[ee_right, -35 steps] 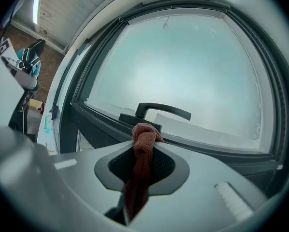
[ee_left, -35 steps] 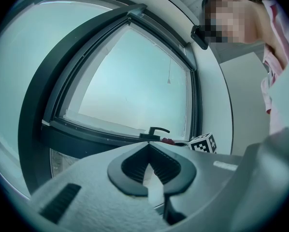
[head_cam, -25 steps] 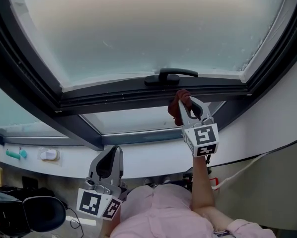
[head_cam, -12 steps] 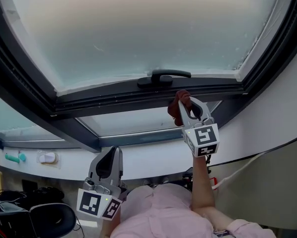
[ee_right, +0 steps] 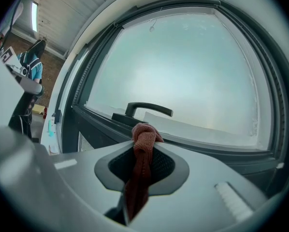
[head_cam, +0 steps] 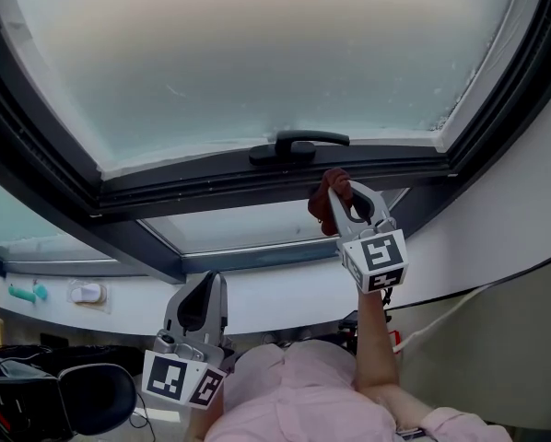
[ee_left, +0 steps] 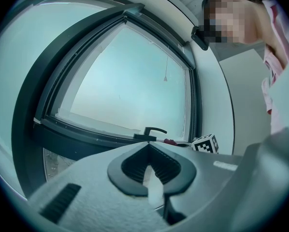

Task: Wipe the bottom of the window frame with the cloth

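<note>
My right gripper (head_cam: 342, 190) is shut on a reddish-brown cloth (head_cam: 332, 188), holding it up against the dark bottom rail of the window frame (head_cam: 211, 190), just right of and below the black window handle (head_cam: 298, 145). In the right gripper view the cloth (ee_right: 142, 151) hangs bunched between the jaws, with the handle (ee_right: 147, 109) and bottom rail (ee_right: 207, 146) just beyond. My left gripper (head_cam: 202, 288) hangs low near the person's body, away from the window; its jaws are shut with nothing between them. The left gripper view shows the handle (ee_left: 149, 132) far off.
A white wall ledge (head_cam: 285, 288) runs below the window. A second lower pane (head_cam: 248, 221) sits beneath the bottom rail. A teal object (head_cam: 27, 292) and white fitting (head_cam: 87, 292) are on the wall at left. A dark chair (head_cam: 77, 399) stands at lower left.
The window frame and handle have shifted slightly left in the head view. The right gripper with the cloth stays against the bottom rail, now a little further right of the handle. The left gripper is still.
</note>
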